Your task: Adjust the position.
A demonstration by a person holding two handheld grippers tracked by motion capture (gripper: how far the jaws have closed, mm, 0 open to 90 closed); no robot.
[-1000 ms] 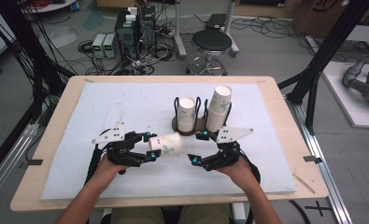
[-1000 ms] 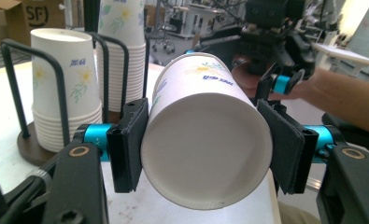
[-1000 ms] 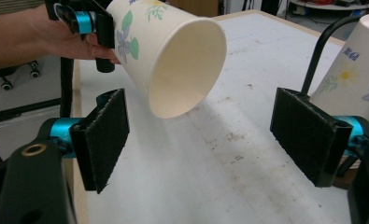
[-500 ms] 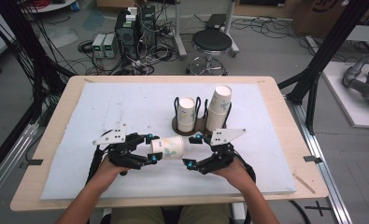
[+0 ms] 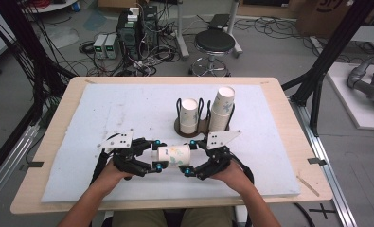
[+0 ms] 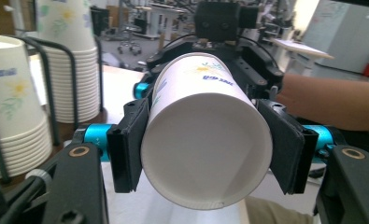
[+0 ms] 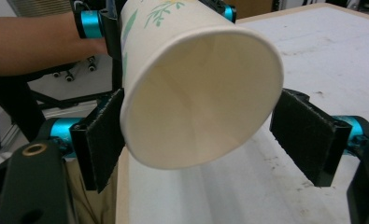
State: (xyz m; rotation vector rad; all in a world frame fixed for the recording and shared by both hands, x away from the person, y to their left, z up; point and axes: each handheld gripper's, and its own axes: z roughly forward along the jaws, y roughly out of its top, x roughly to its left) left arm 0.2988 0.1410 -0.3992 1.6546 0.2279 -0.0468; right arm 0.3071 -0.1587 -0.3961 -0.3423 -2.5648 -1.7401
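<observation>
- Since a second ago: right gripper (image 5: 189, 157) brought in from the right towards the mouth end of the paper cup (image 5: 173, 155); cup and left gripper (image 5: 159, 154) hardly shifted.
- Cup now lying on its side in the air, just above the white mat (image 5: 80, 142), near the person's edge of the table and in front of the cup rack (image 5: 194, 128).
- Base end pinched by the left gripper, both pads (image 6: 128, 149) pressed flat on the wall just behind the bottom disc, as seen in the left gripper view.
- Right gripper spread wide around the open rim: one pad just beside or barely brushing the rim, the other pad (image 7: 308, 140) clearly apart from it. No squeeze there yet.
- Probably very light: a single thin paper cup, empty.
- Stiff only at two places, the rolled rim and the bottom disc; soft and easily dented along the wall between them.
- Rim already looking slightly oval in the right gripper view, so likely to buckle under a hard pinch across the mouth.
- Surface smooth and tapered, hence prone to sliding towards the narrow end under a loose grip.
- Best hold, judging from this: close gently across the wall just below the rim, or keep to the base as the left one does.
- Worth keeping clear of the two stacks (image 5: 222, 106) in the rack behind, close enough to be knocked.
</observation>
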